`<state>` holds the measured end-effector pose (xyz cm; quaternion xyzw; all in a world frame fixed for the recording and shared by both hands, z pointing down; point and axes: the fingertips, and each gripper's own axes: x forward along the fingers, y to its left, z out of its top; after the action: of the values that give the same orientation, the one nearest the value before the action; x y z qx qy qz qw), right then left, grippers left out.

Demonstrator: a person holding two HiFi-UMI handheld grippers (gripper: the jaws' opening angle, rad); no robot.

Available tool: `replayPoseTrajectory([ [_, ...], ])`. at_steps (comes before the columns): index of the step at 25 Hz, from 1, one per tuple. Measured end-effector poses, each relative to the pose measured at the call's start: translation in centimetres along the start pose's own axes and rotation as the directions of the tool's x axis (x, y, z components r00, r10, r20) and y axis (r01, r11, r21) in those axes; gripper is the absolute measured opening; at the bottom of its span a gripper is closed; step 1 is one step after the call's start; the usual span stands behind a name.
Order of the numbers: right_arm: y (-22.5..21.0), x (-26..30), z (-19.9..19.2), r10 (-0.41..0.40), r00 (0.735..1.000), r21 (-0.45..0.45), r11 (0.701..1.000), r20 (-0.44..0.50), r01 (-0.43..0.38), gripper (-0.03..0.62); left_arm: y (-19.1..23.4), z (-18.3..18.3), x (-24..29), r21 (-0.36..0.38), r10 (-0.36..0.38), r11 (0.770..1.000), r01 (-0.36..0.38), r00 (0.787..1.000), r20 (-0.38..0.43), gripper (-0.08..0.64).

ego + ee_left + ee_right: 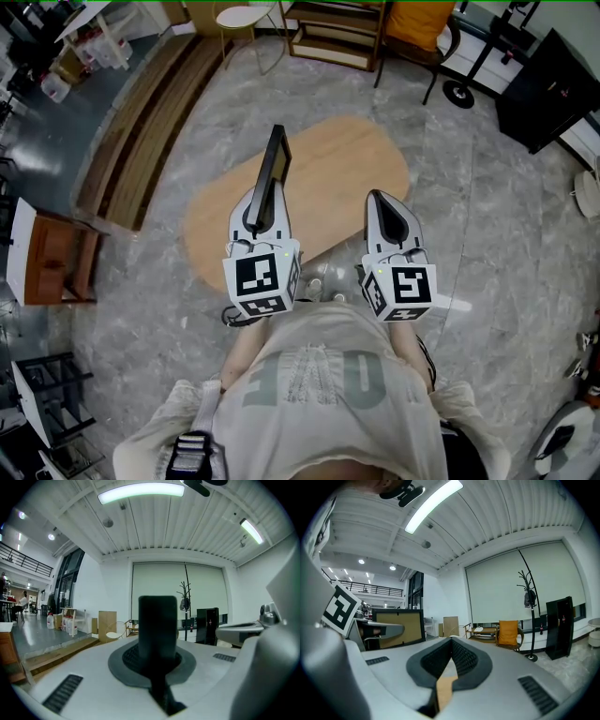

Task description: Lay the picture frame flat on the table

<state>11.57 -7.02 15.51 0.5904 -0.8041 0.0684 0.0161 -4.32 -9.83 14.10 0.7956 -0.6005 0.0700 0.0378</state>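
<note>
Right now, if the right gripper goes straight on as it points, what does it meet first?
Looks free nearby: the right gripper would pass over the table, then head roughly toward the wooden shelf by the far wall. Depth unclear.

Floor (pixel 487 234): grey marbled stone, filling most of the head view.
Wooden platform (pixel 141 131): long, slatted, running diagonally at upper left.
Chair (pixel 417 23): orange cushion, at the top edge, right of centre.
Black cabinet (pixel 548 89): upper right corner.
Coat stand (pixel 528 597): thin, black, right of centre in the right gripper view.
</note>
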Motion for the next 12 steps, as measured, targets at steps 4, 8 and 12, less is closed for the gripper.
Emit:
replayPoseTrajectory([
  [4,0.1,0.3,0.3,-0.003,1.0,-0.007,1.0,0.005,0.003,0.006,0.3,0.0,0.3,-0.003,-0.003,1.0,0.003,1.0,-0.002,0.018],
  [8,0.2,0.9,0.3,0.003,1.0,-0.005,1.0,-0.001,-0.003,0.006,0.5,0.1,0.7,-0.007,-0.003,1.0,0.003,1.0,-0.005,0.018],
  [12,0.5,1.3,0.3,0.008,1.0,-0.002,1.0,-0.001,-0.008,0.008,1.0,-0.2,0.7,-0.013,0.002,1.0,-0.002,1.0,-0.014,0.018],
])
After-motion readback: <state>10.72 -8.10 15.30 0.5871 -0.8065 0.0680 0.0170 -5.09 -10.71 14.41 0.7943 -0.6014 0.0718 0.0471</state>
